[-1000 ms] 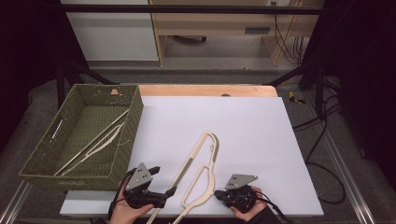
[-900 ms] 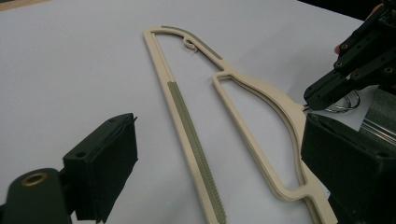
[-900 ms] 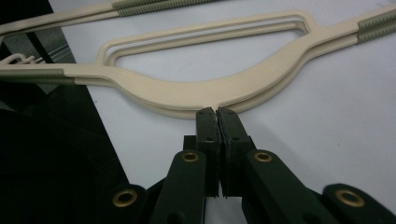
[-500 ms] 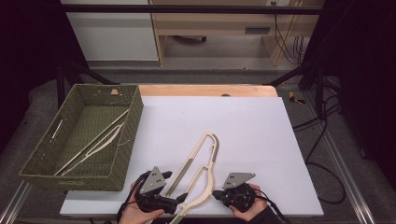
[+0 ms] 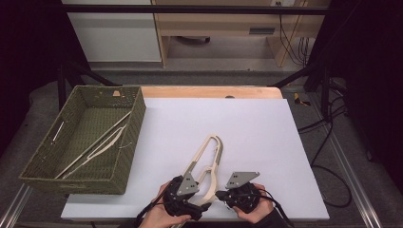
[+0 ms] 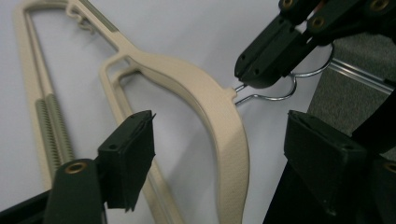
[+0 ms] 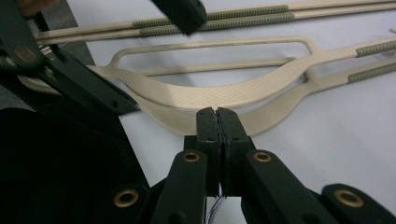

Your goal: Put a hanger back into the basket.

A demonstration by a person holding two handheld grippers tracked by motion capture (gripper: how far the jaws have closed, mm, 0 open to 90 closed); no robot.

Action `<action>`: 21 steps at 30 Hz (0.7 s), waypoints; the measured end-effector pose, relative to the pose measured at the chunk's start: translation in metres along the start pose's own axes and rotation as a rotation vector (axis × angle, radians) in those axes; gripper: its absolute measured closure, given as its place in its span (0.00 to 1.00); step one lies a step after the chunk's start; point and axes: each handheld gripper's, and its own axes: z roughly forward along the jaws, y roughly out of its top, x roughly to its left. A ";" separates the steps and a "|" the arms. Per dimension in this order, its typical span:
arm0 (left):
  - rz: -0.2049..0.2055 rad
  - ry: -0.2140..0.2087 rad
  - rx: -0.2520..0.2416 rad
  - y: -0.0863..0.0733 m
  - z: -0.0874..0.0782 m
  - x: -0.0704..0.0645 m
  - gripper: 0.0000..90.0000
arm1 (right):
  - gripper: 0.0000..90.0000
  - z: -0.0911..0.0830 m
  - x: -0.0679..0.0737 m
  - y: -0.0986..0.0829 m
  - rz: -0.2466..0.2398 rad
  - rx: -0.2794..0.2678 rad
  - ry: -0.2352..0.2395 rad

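**Inspector:** Hanger [image 5: 205, 161] of cream plastic lies flat on the white table [image 5: 266, 142], near the six o'clock edge in the high view, its long bars running off toward twelve and its curved shoulder nearest the person.

**Clerk:** And the wire hook?

**Inspector:** Hook [image 6: 280, 91] sits at the shoulder's crown. In the left gripper view the right gripper [image 6: 254, 77] has its jaws pressed together on the wire just where it leaves the plastic, at about one o'clock of the picture. The right gripper view confirms it: the two jaws meet with no gap, the wire showing below them.

**Clerk:** Left gripper?

**Inspector:** Left gripper [image 6: 219, 154] stands wide, jaws well apart, one on each side of the curved shoulder, neither seen touching it. In the high view it sits at seven o'clock of the hanger, the right one at five, a hand [image 5: 161, 216] behind each.

**Clerk:** Surroundings?

**Inspector:** Green woven basket [image 5: 33, 171] at nine o'clock of the table, holding more cream hangers [image 5: 95, 147], well apart from the work.
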 end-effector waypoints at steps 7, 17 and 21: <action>0.004 -0.004 0.058 0.002 0.012 -0.001 0.45 | 0.99 -0.003 0.000 0.007 -0.015 0.006 -0.004; -0.018 -0.007 0.130 0.003 0.028 -0.004 0.70 | 0.99 -0.004 0.003 0.008 -0.045 0.012 -0.005; -0.010 -0.006 0.141 0.004 0.028 -0.006 0.78 | 0.99 -0.003 0.004 0.008 -0.046 0.018 -0.005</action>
